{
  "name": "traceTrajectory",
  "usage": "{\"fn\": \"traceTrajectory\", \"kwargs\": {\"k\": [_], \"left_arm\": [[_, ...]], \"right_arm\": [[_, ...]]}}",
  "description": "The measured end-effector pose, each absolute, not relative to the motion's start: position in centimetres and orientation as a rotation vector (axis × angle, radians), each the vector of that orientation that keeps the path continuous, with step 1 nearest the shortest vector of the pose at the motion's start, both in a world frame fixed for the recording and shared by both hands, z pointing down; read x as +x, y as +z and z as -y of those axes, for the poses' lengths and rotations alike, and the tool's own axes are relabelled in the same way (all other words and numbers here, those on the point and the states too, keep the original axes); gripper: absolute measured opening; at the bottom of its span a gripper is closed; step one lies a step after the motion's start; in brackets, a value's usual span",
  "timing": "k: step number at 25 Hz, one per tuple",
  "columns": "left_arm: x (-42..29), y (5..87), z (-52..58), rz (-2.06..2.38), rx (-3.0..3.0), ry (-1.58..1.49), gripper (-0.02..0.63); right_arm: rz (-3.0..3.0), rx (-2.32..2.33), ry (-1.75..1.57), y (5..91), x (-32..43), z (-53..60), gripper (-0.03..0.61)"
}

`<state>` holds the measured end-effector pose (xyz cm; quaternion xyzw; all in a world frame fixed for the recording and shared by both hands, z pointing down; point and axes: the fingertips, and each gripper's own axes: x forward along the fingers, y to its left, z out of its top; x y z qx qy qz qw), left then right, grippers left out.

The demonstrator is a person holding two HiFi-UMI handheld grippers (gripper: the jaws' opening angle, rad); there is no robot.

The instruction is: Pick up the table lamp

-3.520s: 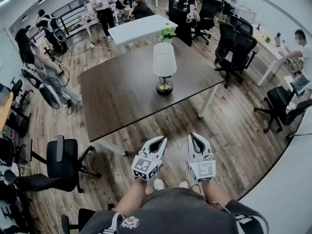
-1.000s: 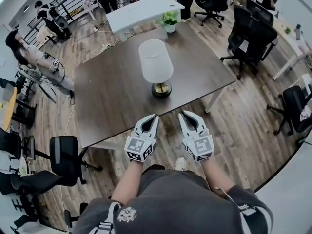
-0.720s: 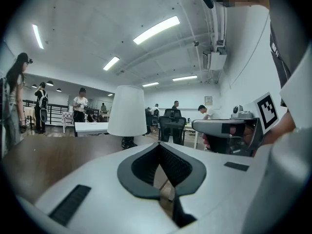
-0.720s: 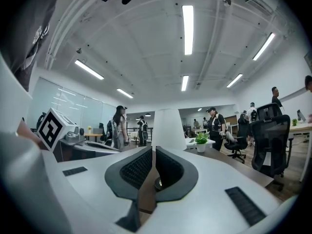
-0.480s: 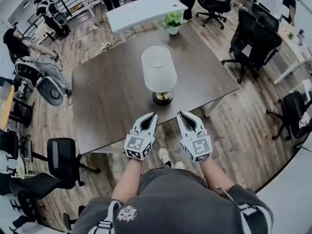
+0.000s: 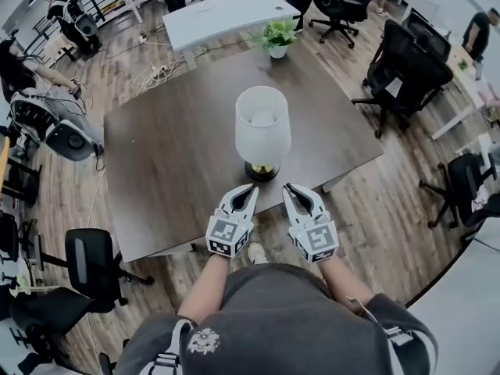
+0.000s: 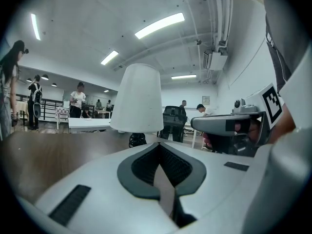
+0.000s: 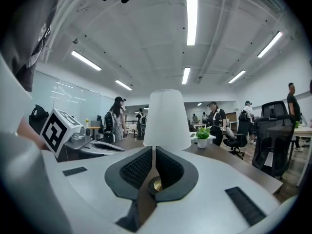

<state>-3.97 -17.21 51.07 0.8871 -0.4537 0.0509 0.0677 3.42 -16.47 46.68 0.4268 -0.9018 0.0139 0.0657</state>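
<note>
The table lamp (image 6: 262, 131) has a white shade and a brass base (image 6: 262, 170). It stands near the front edge of the dark brown table (image 6: 172, 147). My left gripper (image 6: 251, 187) and right gripper (image 6: 287, 187) hover side by side just short of the base, over the table's edge. Both are shut and hold nothing. In the left gripper view the shade (image 7: 138, 99) rises just beyond the closed left gripper (image 7: 158, 144). In the right gripper view the shade (image 8: 166, 118) stands straight ahead of the right gripper (image 8: 153, 149), and the brass base (image 8: 156, 183) shows through the jaw opening.
A small potted plant (image 6: 276, 36) sits at the table's far edge, with a white table (image 6: 226, 14) behind it. Black office chairs stand to the right (image 6: 406, 61) and the left (image 6: 86, 260). Several people stand or sit around the room's edges.
Both grippers have moved forward together toward the lamp and now reach the table's front edge near its base. The lamp looks closer and larger. Both stay shut.
</note>
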Motion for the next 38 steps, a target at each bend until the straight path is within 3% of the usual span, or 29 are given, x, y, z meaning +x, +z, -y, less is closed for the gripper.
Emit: {"fn": "traceTrajectory", "kwargs": {"k": [27,32,38], "left_arm": [[-4.1,59.8,26.8,1.404,2.644,0.183,0.009],[-3.4,61.2,28.4,1.413,2.628,0.223,0.131],[-2.6,62.3,30.6,1.438,2.611,0.254,0.153]], "right_arm": [[2.622,1.327,0.156,56.4,2.6,23.9,0.029],[2.605,1.339,0.168,57.5,3.1,24.4,0.029],[2.586,1.305,0.195,58.6,3.5,24.9,0.029]]}}
